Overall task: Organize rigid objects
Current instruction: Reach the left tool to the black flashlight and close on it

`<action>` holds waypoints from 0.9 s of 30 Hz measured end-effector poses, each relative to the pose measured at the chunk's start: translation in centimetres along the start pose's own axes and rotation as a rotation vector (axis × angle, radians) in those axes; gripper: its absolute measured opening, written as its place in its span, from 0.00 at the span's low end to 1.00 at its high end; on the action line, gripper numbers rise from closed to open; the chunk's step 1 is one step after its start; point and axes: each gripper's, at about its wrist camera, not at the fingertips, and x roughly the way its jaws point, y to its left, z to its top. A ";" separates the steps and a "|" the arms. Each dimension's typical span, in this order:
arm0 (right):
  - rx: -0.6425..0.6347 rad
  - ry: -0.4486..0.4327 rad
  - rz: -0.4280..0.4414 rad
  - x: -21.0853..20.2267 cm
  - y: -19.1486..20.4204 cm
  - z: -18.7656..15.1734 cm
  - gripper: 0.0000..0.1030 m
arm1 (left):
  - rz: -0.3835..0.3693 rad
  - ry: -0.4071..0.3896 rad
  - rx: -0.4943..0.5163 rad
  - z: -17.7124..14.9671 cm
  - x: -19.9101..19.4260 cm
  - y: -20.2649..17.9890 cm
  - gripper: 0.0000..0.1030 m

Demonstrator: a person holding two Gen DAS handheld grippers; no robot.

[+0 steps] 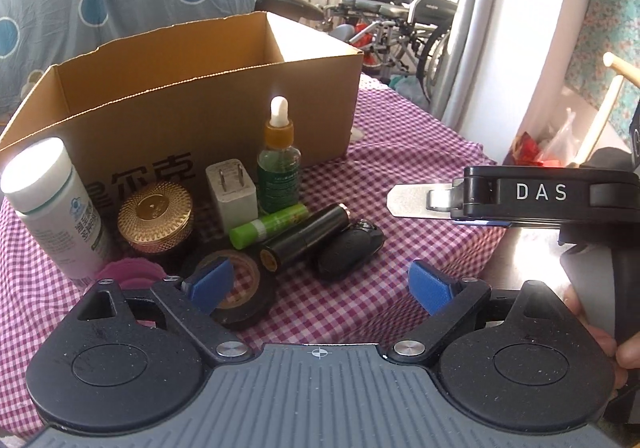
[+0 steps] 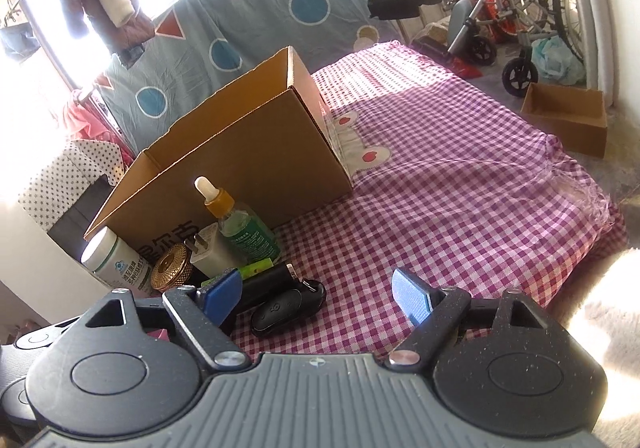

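I had the small things bunched on the checked cloth of the counter (image 1: 400,168), hard against the near wall of the open cardboard box (image 1: 200,88), so each would need only a short lift over the rim. From left to right stood the white pill bottle (image 1: 52,208), the gold-lidded jar (image 1: 156,216), the white plug adapter (image 1: 232,188) and the green dropper bottle (image 1: 279,168); nearer lay the green glue stick (image 1: 268,228), the black cylinder (image 1: 304,244), the black key fob (image 1: 348,248) and the roll of black tape (image 1: 244,288). As far as I could see, none had gone into the box yet. My left tongs (image 1: 320,284) hung released over the cloth, angled down toward the cluster, one blue pad above the tape, gripping nothing. My right tongs (image 2: 320,300) were likewise released and empty, tilted down just right of the key fob (image 2: 288,308), which seemed the handiest first pick. In the left view the right tool's body reached in level from the right, my hand (image 1: 596,328) wrapped round its handle.
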 end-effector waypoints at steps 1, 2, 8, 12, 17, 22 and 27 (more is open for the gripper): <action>0.015 0.007 0.011 0.2 -0.3 0.0 0.79 | -0.011 0.008 0.010 0.1 0.2 -0.3 0.89; 0.027 0.013 0.019 0.3 -0.6 0.1 0.75 | -0.018 0.015 0.018 0.1 0.3 -0.6 0.88; 0.061 0.035 0.059 0.7 -1.8 0.1 0.66 | -0.026 0.067 0.044 0.3 1.5 -1.6 0.70; 0.085 0.055 0.088 1.2 -2.5 0.3 0.62 | -0.023 0.085 0.036 0.6 2.3 -1.7 0.61; 0.125 0.087 0.133 1.8 -3.1 0.4 0.51 | -0.012 0.114 0.030 0.9 3.4 -1.8 0.58; 0.141 0.116 0.148 2.5 -3.3 0.1 0.42 | 0.004 0.120 0.023 1.0 4.1 -1.9 0.58; 0.156 0.124 0.155 2.5 -3.8 0.1 0.40 | -0.062 0.120 0.012 1.1 3.8 -2.2 0.57</action>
